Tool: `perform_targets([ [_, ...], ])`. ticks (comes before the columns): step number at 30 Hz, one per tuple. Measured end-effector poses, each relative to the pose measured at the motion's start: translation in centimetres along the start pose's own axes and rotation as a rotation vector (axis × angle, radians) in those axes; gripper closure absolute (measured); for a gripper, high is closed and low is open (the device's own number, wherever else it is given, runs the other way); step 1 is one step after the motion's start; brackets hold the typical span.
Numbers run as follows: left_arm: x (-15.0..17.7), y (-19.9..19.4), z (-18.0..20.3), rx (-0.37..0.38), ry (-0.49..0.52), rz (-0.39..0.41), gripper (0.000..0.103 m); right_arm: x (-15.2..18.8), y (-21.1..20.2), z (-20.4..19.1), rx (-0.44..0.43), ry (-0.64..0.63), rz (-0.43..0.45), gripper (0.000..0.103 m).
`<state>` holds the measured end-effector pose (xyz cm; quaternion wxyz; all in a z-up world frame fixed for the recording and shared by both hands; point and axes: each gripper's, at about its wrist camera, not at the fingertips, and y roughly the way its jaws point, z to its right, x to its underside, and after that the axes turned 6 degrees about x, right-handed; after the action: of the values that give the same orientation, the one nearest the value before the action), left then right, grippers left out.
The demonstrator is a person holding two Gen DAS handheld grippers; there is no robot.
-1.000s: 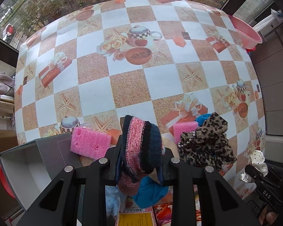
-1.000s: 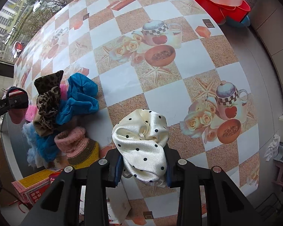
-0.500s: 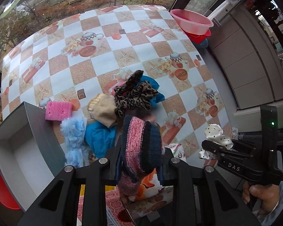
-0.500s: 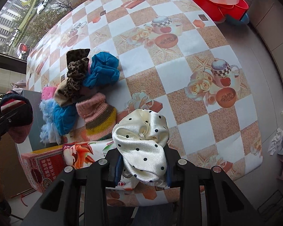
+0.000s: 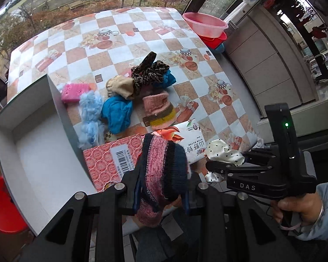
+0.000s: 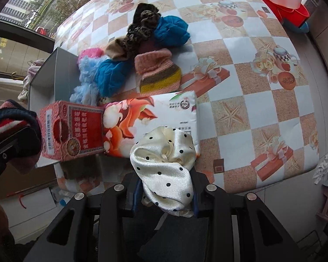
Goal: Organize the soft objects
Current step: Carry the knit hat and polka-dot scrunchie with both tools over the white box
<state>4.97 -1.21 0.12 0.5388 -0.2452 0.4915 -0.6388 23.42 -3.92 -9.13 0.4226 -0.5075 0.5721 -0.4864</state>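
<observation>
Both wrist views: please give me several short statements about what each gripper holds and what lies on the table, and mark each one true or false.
1. The left gripper is shut on a pink and navy knit item. True.
2. The right gripper is open. False: it is shut on a cream polka-dot cloth.
3. The grey box holds blue fabric. False: it looks empty.
4. A leopard-print scrunchie lies on the pile. True.

Checkered tablecloth [image 5: 111, 59] with teapot, rose and gift-box prints covers the table. Red patterned carton [image 6: 74, 128] lies touching a white floral pack [image 6: 155, 118] at the near edge. Pink basin [image 5: 204, 23] nested on red one beyond the far corner.
</observation>
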Motion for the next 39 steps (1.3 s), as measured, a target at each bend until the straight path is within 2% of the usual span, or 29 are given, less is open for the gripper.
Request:
perform_targets([
  [6, 3.0, -3.3, -4.6, -0.049, -0.148, 0.08, 0.072, 1.6, -0.6, -5.3, -0.053, -0.17, -0.018, 0.067],
  [14, 6.4, -6.2, -11.5, -0.182, -0.355, 0.167, 0.072, 1.3, -3.1, -12.7, -0.09, -0.369, 0.019, 0.067],
  [19, 8.3, -6.8, -15.1, -0.183, -0.479, 0.19, 0.072, 0.7, -4.0, -17.3, -0.103, -0.474, 0.039, 0.067],
  [23, 9.2, -6.9, -16.7, -0.199, -0.526, 0.205, 0.072, -0.4, -3.9, -20.8, -0.122, -0.519, 0.043, 0.067],
  [29, 10.2, -6.1, -18.5, -0.238, -0.56, 0.179, 0.072, -1.8, -2.4, -25.0, -0.116, -0.556, 0.032, 0.067],
  [39, 11.1, -3.9, -19.3, -0.258, -0.575, 0.11, 0.072, -2.1, 0.3, -26.7, -0.084, -0.544, -0.018, 0.067],
])
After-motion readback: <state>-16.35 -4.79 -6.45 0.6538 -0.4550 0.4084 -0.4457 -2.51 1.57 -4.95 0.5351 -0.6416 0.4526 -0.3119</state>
